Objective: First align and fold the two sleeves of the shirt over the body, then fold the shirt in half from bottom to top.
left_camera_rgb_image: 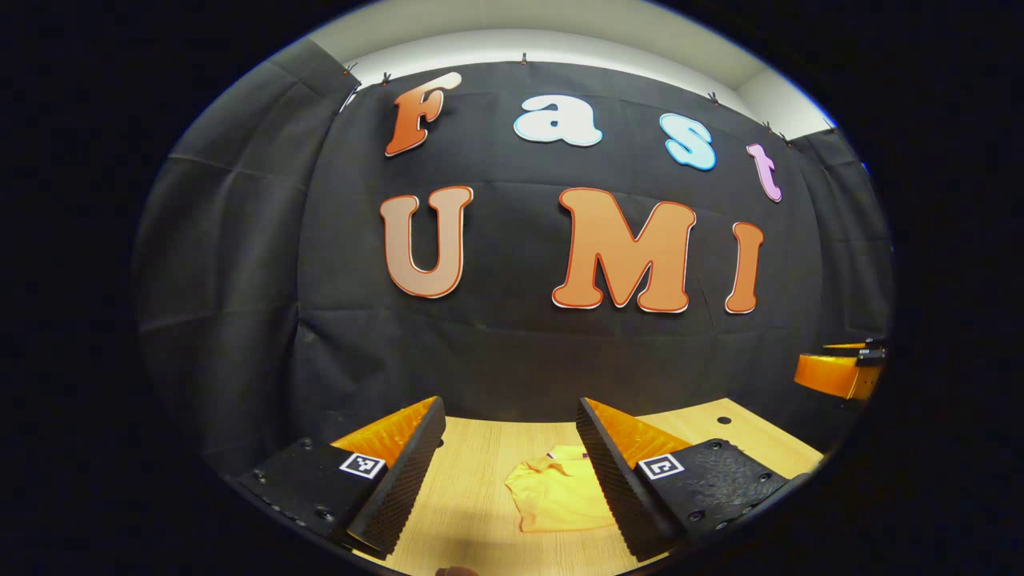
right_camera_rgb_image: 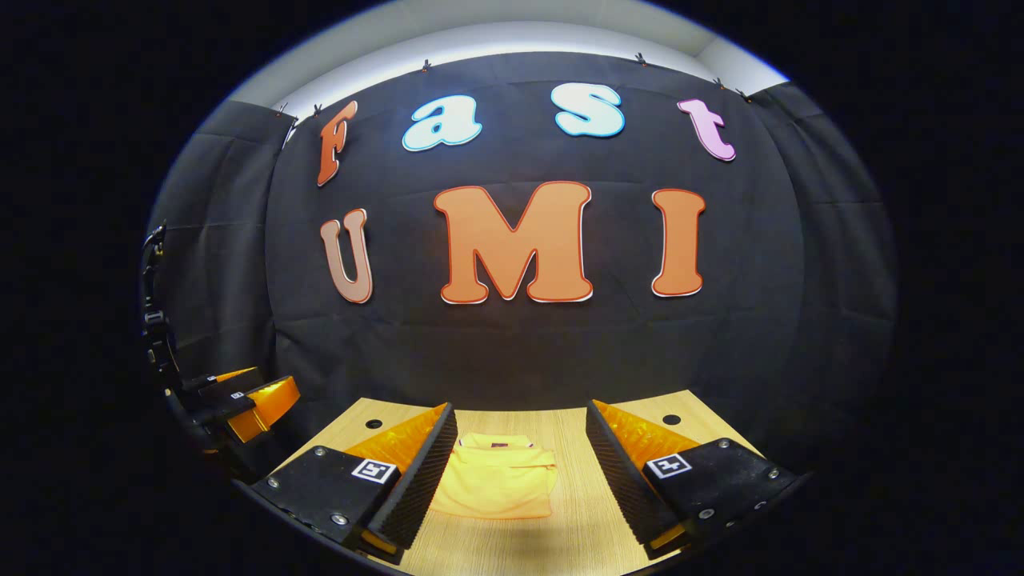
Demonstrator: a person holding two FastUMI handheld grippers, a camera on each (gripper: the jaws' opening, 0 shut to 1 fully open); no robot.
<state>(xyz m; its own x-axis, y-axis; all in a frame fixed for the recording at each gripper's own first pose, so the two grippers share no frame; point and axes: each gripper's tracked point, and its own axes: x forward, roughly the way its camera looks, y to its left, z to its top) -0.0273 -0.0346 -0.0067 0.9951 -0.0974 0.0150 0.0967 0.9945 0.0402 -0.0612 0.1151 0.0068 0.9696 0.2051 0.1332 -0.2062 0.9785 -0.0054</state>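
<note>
A: Looking along the right gripper [right_camera_rgb_image: 512, 480], I am seeing both fingers spread wide apart with nothing between them, hanging above the wooden table [right_camera_rgb_image: 592, 520]. The left gripper [left_camera_rgb_image: 512, 472] is standing the same way, jaws apart and empty, raised off the wood.

B: And the yellow shirt [right_camera_rgb_image: 498, 480]?

A: It is lying just ahead of the right gripper, between its two fingers and partly behind the left-hand finger. It is already looking like a compact folded packet, collar toward the booth wall. From the left gripper it is sitting ahead and toward the right-hand finger [left_camera_rgb_image: 616, 480].

B: So what is worth doing now?

A: I am judging the folds to be nearly or fully finished, so the careful thing is keeping both grippers lifted and clear, so that no finger is dragging a layer open. If an edge is sitting uneven, I would be pinching only the top layer at a corner and squaring it gently.

B: Anything beyond the shirt?

A: The table's far edge, then the black cloth wall [right_camera_rgb_image: 512, 352].
</note>
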